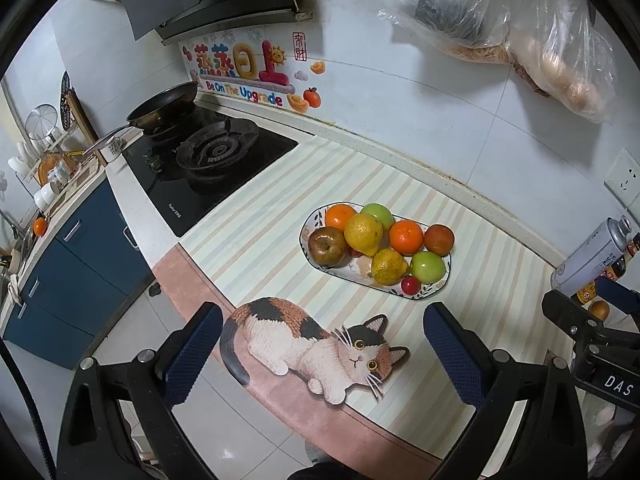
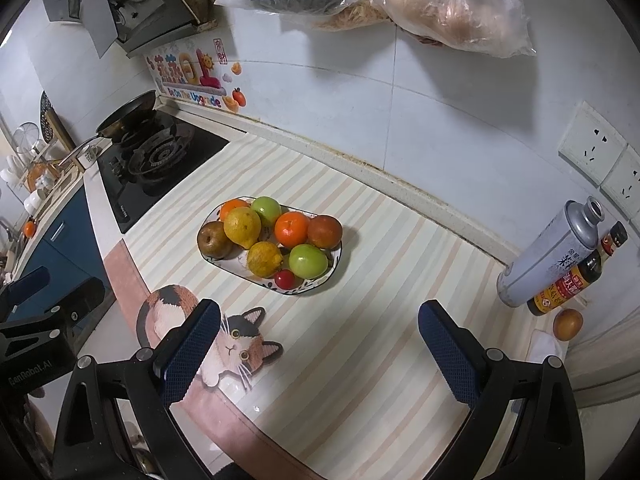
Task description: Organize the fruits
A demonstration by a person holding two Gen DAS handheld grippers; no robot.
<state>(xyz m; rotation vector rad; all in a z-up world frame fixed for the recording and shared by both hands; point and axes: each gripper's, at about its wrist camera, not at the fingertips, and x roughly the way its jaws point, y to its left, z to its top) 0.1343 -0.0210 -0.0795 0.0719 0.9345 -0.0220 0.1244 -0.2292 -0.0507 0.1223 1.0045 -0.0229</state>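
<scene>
An oval patterned plate (image 1: 438,286) (image 2: 320,286) on the striped mat holds several fruits: two oranges, two green apples, two yellow lemons, a brown pear (image 1: 327,247) (image 2: 214,243), a dark red fruit (image 2: 325,232) and a small red one (image 1: 410,285) (image 2: 284,279). One more round orange-brown fruit (image 2: 567,324) (image 1: 599,310) lies apart at the right, beside the bottles. My left gripper (image 1: 322,354) is open over the mat's near edge, short of the plate, holding nothing. My right gripper (image 2: 320,350) is open too, nearer than the plate, with nothing between its fingers.
A gas stove (image 1: 208,160) with a black pan (image 1: 164,108) sits left of the mat. A metal can (image 2: 548,256) and a sauce bottle (image 2: 568,284) stand at the right. Plastic bags (image 2: 440,4) hang on the tiled wall. The counter's front edge runs under both grippers.
</scene>
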